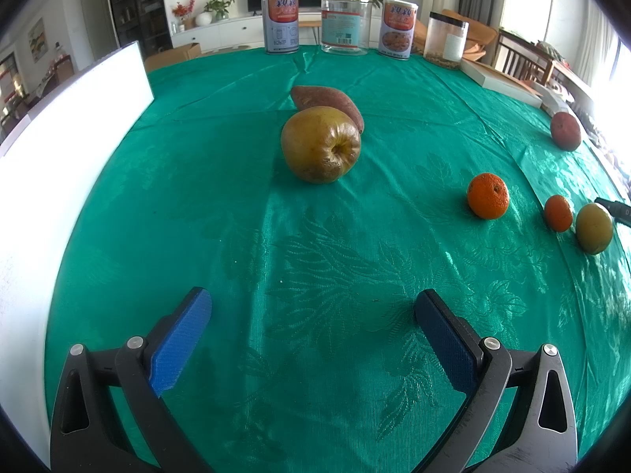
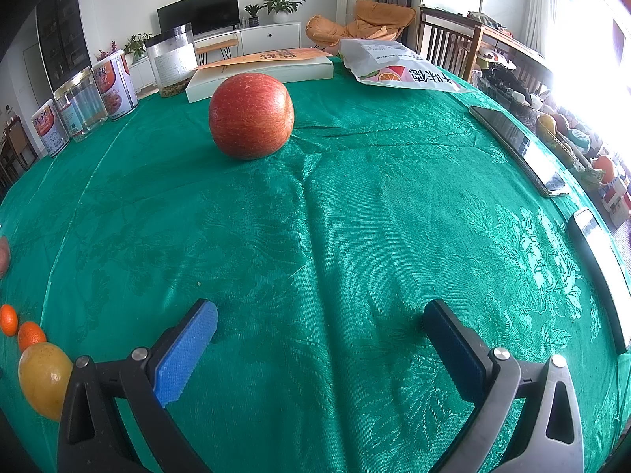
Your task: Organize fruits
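Across green-clothed table [image 1: 244, 236], largest to smallest: white board [image 1: 71, 165] along left edge; left tool [image 1: 313, 307] and right tool [image 2: 319, 317], both low over bare cloth, fingers spread wide, nothing between them. Yellow-brown pear [image 1: 320, 144] at centre, touching sweet potato [image 1: 327, 100] behind it. Red apple [image 2: 251, 115] alone ahead of right tool, near white box [image 2: 260, 75]. Large tangerine [image 1: 488, 196], small tangerine [image 1: 558, 213] and yellow-green fruit [image 1: 594, 228] in row at right, the last two just beside each other.
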